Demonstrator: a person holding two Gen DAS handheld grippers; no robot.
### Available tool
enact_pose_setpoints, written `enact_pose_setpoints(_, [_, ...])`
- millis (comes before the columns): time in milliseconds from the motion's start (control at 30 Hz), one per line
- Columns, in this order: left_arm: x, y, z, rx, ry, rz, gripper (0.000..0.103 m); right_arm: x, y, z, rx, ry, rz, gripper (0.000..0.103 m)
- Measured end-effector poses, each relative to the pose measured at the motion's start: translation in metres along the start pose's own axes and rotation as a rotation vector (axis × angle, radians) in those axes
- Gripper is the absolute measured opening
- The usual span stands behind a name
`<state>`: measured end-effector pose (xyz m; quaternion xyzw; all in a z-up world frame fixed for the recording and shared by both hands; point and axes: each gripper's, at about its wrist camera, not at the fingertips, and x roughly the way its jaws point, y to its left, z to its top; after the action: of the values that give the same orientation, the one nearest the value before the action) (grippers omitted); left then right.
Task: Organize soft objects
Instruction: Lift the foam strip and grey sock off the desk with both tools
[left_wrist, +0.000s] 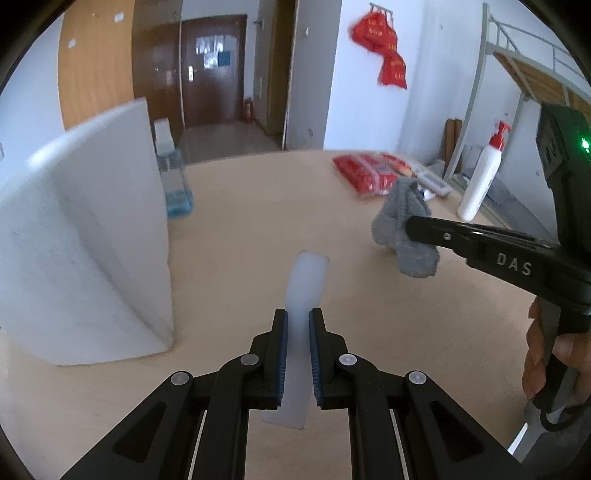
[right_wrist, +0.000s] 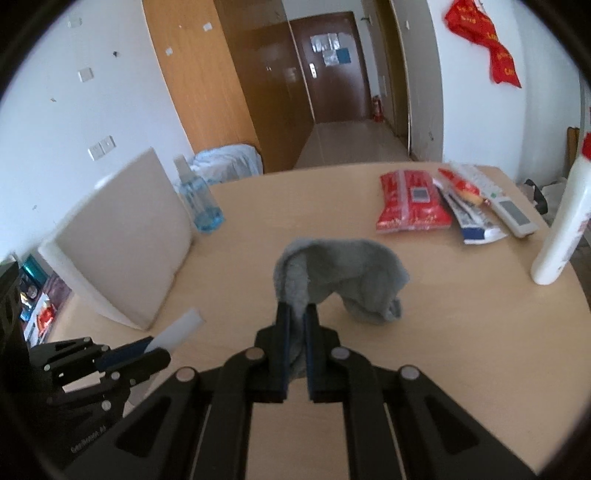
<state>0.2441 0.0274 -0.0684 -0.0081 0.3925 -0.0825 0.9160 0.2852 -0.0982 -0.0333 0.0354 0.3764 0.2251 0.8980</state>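
Left gripper (left_wrist: 298, 325) was clamped on a pale, translucent strip (left_wrist: 306, 284). The strip's long axis ran straight out along the fingers, away from the camera, its far end standing free above the worktop (left_wrist: 258, 206); its near end passed back between the pads. Seen from the right wrist view, the same strip (right_wrist: 177, 332) poked out up and to the right of the left gripper (right_wrist: 147, 350).

Right gripper (right_wrist: 295, 314) was shut on a grey cloth (right_wrist: 343, 273). The pinch sat on a folded edge; the rest of the cloth draped forward and to the right of the fingers, its lower bunch hanging close to the worktop (right_wrist: 295, 199), touching or just clear, could not tell. In the left wrist view the cloth (left_wrist: 402, 221) hung from the right gripper (left_wrist: 410, 225), well to the right of the strip and further out.

Both items were off the worktop or nearly so, one per hand, apart from each other. A white foam board (left_wrist: 92, 240) stood on edge at the left, nearer the left gripper than the right.

Judgement: no bin or obvious sorting spot showed. If the two items go together, the cloth must travel left toward the strip, or the strip right; the strip's stiff forward reach makes it the easier one to aim.
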Motion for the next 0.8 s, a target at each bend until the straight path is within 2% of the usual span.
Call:
enact_pose_setpoints(433, [-0.062, -0.011, 0.005, 0.009, -0.132, 0.025, 0.012, -0.073, 0.02, 0.004, -0.025, -0.146, 0.021, 0.009])
enact_pose_setpoints(800, [-0.112, -0.025, -0.001, 0.026, -0.229, 0.037, 0.012, -0.129, 0.03, -0.008, -0.04, -0.251, 0.024, 0.009])
